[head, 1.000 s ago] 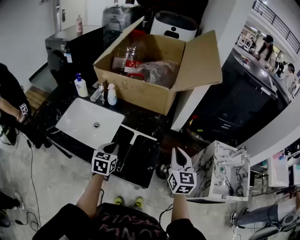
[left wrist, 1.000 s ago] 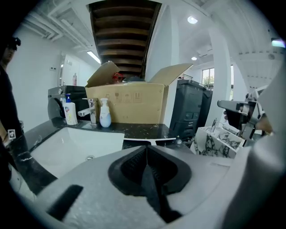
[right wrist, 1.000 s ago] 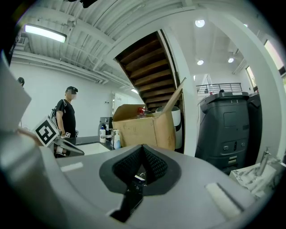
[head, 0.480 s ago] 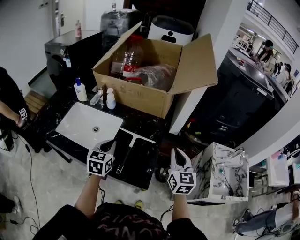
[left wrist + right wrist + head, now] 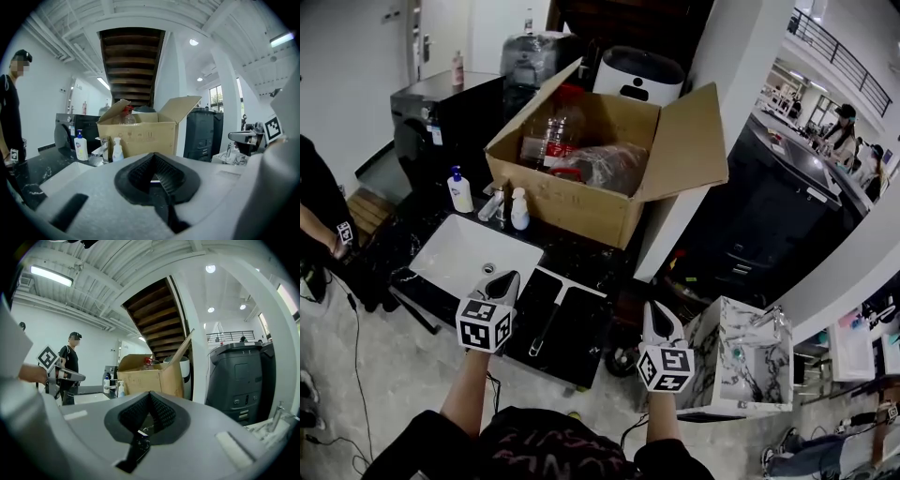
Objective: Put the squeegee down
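We see the squeegee (image 5: pixel 549 322) lying flat on the black counter (image 5: pixel 586 349), just below the centre of the head view. Its blade is toward the cardboard box (image 5: pixel 581 202) and it sits to the right of the white sink (image 5: pixel 450 261). Our left gripper (image 5: pixel 505 279) hangs just left of it, not touching, jaws pressed together on nothing. Our right gripper (image 5: pixel 656 313), lower right of centre, is likewise closed and empty.

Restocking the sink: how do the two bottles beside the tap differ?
The white pump bottle has a blue head and label; the white spray bottle has a white head. The pump bottle stands left of the chrome tap, the spray bottle right of it. Both stand upright behind the white sink.
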The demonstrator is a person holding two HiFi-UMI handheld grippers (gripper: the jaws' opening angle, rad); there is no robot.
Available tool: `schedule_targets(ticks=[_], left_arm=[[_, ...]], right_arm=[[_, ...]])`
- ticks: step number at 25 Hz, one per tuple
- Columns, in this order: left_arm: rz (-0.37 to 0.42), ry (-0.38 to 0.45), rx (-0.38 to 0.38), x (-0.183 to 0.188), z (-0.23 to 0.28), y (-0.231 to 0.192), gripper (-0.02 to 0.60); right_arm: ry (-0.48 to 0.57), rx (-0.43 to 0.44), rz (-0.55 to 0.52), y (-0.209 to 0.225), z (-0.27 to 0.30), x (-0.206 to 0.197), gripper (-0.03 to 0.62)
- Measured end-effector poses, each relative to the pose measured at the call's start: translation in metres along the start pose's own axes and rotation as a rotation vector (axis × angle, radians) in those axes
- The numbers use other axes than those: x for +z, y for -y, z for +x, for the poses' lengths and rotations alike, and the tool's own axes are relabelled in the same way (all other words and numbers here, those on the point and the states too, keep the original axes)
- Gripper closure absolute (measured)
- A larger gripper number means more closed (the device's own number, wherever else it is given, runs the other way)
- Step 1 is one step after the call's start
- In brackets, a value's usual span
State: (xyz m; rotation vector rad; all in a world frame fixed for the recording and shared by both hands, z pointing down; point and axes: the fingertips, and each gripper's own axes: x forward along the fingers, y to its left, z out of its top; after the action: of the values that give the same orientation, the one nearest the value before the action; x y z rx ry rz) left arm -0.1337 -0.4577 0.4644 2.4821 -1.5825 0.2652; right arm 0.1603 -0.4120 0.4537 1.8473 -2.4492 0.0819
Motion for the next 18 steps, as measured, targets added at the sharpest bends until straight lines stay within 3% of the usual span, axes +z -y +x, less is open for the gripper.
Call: schedule_targets(ticks=[7,18], left_arm=[[0.036,0.083,0.005,0.033,-0.021,-0.002,0.580],[0.066,0.122,0.019,0.047,-0.038,-0.009,0.580]], right_arm=[[0.024,-0.013,-0.011,0.004,-0.006,0.009,0.589],[0.039,0.019,-0.023,-0.004,-0.009,0.023,0.589]])
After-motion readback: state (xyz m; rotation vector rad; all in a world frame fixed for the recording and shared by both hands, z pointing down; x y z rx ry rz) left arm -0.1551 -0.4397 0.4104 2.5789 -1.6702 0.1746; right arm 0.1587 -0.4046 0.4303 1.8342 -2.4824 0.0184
